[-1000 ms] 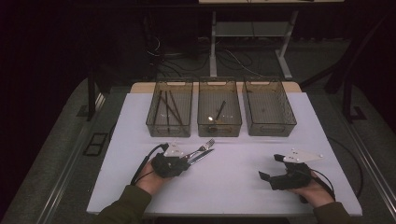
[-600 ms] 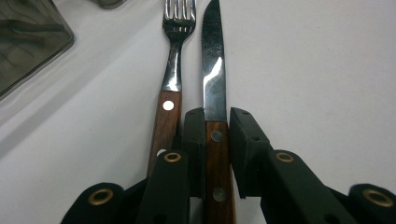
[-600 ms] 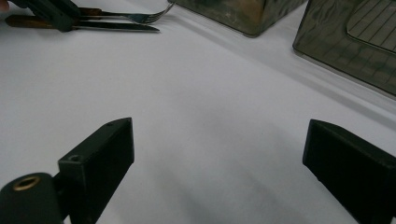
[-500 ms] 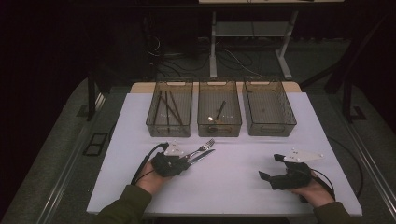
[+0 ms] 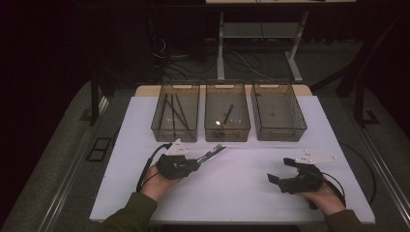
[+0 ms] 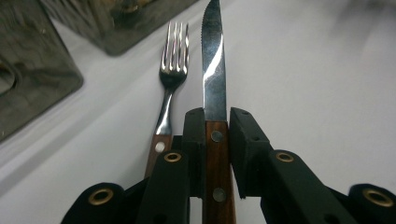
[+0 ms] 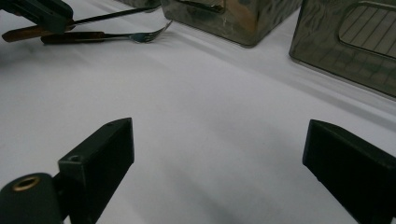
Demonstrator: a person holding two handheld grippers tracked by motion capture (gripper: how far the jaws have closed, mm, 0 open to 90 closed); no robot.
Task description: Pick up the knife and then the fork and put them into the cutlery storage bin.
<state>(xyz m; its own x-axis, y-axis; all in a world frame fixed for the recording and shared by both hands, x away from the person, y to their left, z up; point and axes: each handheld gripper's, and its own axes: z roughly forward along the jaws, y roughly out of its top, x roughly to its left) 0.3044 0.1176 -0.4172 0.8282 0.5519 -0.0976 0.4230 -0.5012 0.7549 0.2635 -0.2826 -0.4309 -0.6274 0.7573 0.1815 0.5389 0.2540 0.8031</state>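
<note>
Jaws of the left gripper [image 6: 215, 122] clamp a knife [image 6: 214, 60]; right gripper [image 7: 219, 154] gapes.

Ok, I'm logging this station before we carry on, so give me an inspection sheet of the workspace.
Surface: white table, bare in the middle.
Job's things: knife clamped by its wooden handle; fork lying beside it; three clear bins in a row, left one with dark sticks.
Clutter: nothing seen.
Grippers: left gripper shut on the knife; right gripper open, empty.
Cables: black cable trailing from the left gripper.
Surroundings: dark floor, table legs behind.
</note>
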